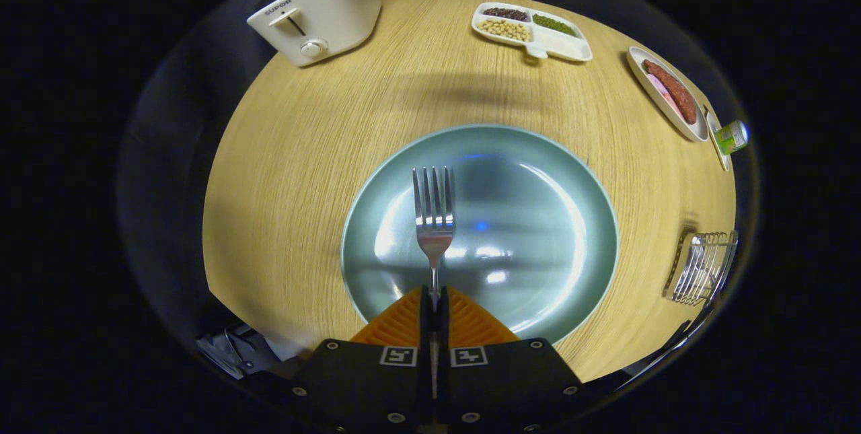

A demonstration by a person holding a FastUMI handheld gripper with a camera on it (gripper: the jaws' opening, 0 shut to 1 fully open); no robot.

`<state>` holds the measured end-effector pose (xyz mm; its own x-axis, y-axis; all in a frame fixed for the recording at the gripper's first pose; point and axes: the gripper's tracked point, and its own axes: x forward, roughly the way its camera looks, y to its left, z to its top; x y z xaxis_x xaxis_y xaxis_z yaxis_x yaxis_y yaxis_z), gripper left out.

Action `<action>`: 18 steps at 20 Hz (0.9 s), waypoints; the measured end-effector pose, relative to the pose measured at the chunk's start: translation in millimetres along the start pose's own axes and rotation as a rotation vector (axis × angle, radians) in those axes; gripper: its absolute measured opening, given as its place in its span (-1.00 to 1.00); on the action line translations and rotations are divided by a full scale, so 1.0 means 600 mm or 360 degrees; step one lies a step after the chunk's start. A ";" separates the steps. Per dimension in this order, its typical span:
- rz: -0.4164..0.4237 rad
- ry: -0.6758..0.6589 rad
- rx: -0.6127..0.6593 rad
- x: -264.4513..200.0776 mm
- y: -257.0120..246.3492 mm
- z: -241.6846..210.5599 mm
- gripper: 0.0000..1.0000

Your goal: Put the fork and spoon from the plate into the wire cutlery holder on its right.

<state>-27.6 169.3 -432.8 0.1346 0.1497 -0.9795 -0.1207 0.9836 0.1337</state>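
Observation:
A metal fork (434, 208) sticks out forward from my gripper (434, 299), tines pointing away, over the pale green plate (538, 171). Both fingers are pressed together on the fork's handle. The plate lies on the wooden table just ahead of the fingers. The wire cutlery holder (703, 266) stands to the right of the plate, near the table's edge, and something long rests in it. Whether the fork touches the plate I cannot tell.
A white toaster (316, 13) stands far beyond the plate to the left. A divided dish of beans (531, 30) sits at the far side. A dish with sausages (669, 94) and a green can (732, 136) lie far right, beyond the holder.

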 end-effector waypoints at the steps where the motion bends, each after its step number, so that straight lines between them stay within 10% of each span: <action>1: 0.0026 -0.0026 0.0024 -0.012 -0.003 0.003 -0.93; 18: -0.0034 -0.0432 0.0397 -0.236 -0.298 -0.054 -0.93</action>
<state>-57.0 -30.8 -322.9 0.3947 0.1172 -0.9113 0.1239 0.9760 0.1791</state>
